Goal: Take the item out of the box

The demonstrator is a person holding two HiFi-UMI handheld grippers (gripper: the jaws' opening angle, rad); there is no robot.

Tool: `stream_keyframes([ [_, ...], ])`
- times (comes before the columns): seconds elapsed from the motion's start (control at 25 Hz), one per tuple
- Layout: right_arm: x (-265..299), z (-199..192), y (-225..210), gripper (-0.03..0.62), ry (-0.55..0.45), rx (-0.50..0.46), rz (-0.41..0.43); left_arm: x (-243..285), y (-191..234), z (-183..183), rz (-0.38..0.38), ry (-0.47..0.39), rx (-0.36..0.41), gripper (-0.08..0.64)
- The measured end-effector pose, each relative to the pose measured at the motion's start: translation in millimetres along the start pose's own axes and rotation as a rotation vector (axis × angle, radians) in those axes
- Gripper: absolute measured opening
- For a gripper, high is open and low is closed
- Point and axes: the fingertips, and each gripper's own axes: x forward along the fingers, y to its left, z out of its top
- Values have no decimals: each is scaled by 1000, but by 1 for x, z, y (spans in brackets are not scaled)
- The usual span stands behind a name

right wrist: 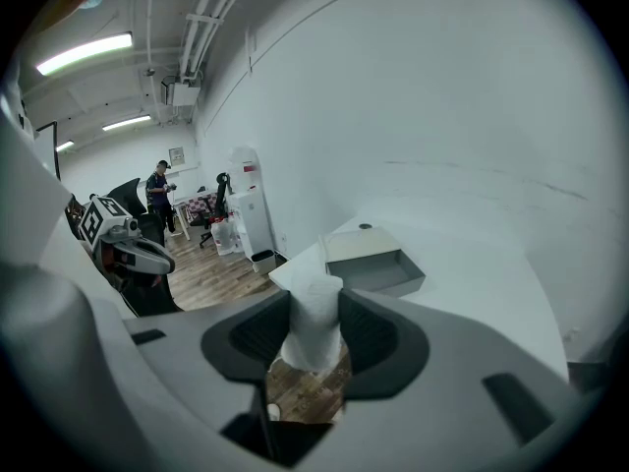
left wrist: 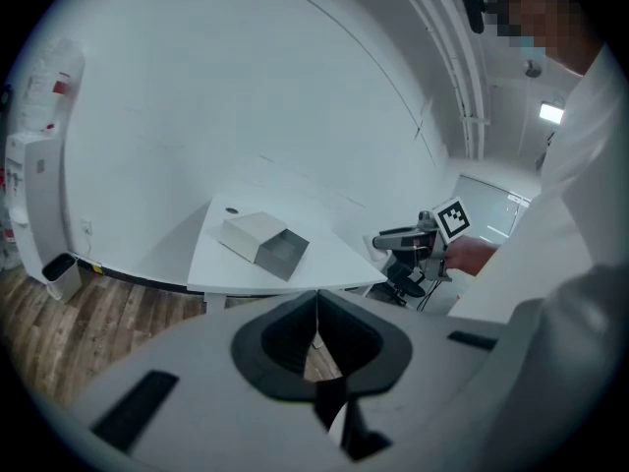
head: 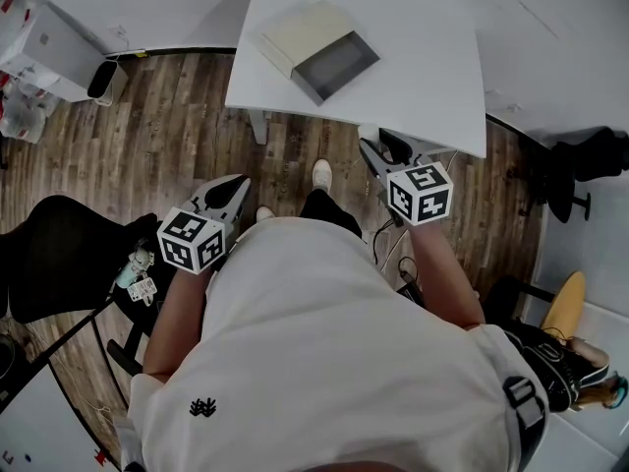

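Note:
The open box (head: 319,47) lies on the white table (head: 423,57), its grey drawer slid out of the cream sleeve; the drawer looks empty. The box (right wrist: 373,261) also shows in the right gripper view and, as the box (left wrist: 263,243), in the left gripper view. I stand back from the table. My right gripper (right wrist: 314,313) is shut on a white rolled item (right wrist: 313,324) that sticks up between its pads. In the head view the right gripper (head: 375,151) hovers by the table's near edge. My left gripper (left wrist: 316,327) is shut with nothing in it, and the left gripper (head: 234,193) hangs lower left over the floor.
A black office chair (head: 59,254) stands at my left and another dark chair (head: 580,165) at the right. A small waste bin (head: 106,80) sits by the wall next to a white cabinet (head: 44,47). A person (right wrist: 160,190) stands far off down the room.

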Motion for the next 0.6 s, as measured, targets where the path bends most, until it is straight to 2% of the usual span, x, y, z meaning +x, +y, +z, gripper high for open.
stream_keyframes([
  [0.28,15,9,-7,166,4,-16,15,6,8,1,15,4,-18,8],
  [0.6,34,13,-36,166,27,-7,38,36,13,19,29,3,-26,8],
])
